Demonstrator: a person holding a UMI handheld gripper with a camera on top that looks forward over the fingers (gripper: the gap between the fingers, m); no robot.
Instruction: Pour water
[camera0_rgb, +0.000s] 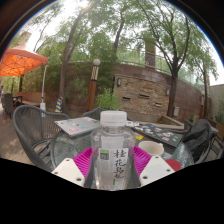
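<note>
A clear plastic water bottle (113, 148) with a white cap and a white label with green print stands upright between my fingers. Both pink pads (84, 158) press against its sides, so my gripper (113, 166) is shut on it. The bottle's base is hidden below the fingers. Just right of the bottle, past the right finger, sits a white cup (151, 147) on the glass table (66, 143).
A flat printed sheet (76, 126) lies on the table beyond the left finger. A dark metal chair (33, 130) stands to the left and a dark bag (201, 137) to the right. Trees, a brick wall (150, 92) and an orange umbrella (20, 62) lie behind.
</note>
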